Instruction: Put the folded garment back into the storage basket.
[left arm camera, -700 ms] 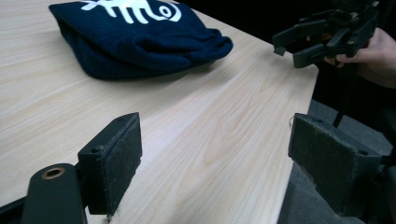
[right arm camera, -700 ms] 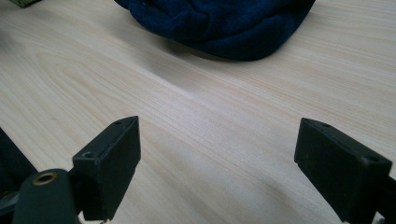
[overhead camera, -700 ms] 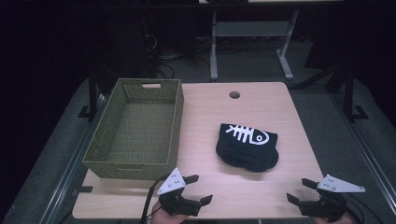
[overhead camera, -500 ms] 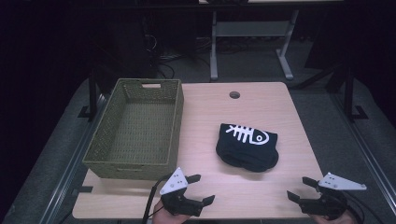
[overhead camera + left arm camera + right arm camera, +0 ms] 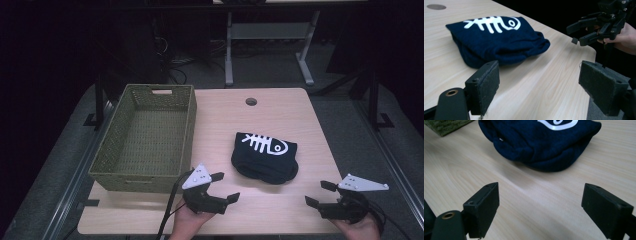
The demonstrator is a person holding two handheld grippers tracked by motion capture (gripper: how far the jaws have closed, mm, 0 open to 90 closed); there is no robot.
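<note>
The light wooden table (image 5: 280,210) carries, on its left half, a green woven basket (image 5: 145,137) standing empty at about ten o'clock from the table's middle. Just right of centre lies a folded navy garment with a white fish-skeleton print (image 5: 265,157), flat on the wood and well apart from the basket's right wall; its long axis runs roughly from nine to three o'clock, tilted a little toward four. At the near edge the left gripper (image 5: 224,187) hovers with its jaws spread wide and nothing between them, and the garment lies at about one o'clock from it, near. The right gripper (image 5: 316,194) hangs by the table's near right corner, jaws likewise spread and empty, with the garment at about ten o'clock. In the left gripper view the folded bundle (image 5: 496,37) sits just ahead and left of the pads (image 5: 487,85); in the right gripper view its rounded fold (image 5: 541,142) lies straight ahead. The left gripper looks slightly nearer, so it likely reaches first.
</note>
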